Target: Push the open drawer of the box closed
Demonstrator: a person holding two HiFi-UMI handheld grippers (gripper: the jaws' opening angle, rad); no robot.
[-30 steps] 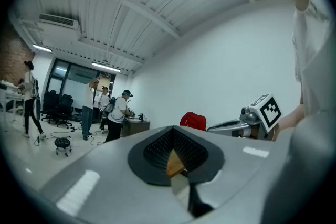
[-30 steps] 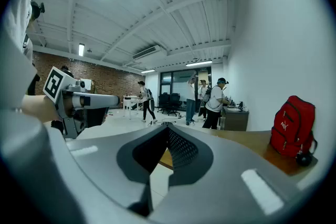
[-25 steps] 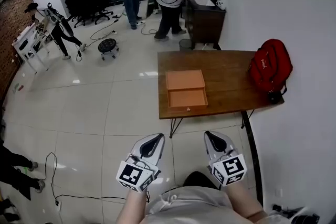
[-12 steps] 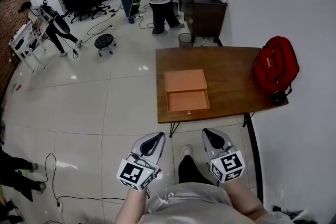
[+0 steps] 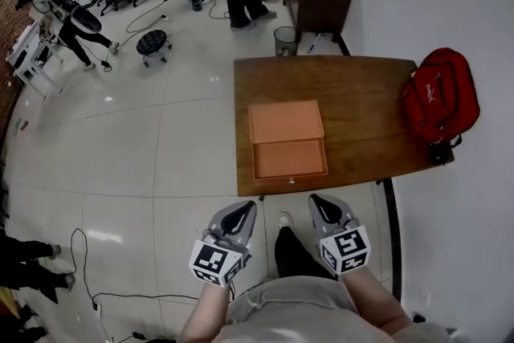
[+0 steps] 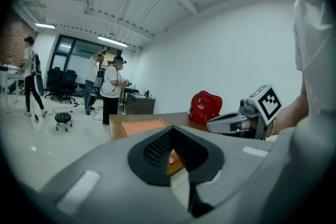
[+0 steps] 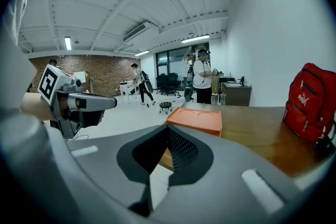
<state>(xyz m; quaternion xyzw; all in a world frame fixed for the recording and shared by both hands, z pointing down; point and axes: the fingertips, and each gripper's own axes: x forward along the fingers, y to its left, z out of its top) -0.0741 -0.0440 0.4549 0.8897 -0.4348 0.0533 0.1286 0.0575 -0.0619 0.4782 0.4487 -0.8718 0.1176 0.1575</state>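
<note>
**Approach nearly complete: drawer open, no contact yet**

Over the last second the tabletop (image 5: pixel 361 124) has drawn nearer in the head view. The person has stepped up to it, and its near edge now lies just ahead of both tips. The orange box (image 5: pixel 286 122) sits ahead of the two tools, its drawer (image 5: pixel 290 159) pulled out toward them and its front at that near edge. Judged from this, the walk-up is all but done and the push has not begun. The left hand-held gripper (image 5: pixel 243 210) and right hand-held gripper (image 5: pixel 320 202) are held low, close to the body and side by side, pointing at the drawer front. Each has its jaws together at the tips with nothing between them, and neither touches the drawer.
</note>
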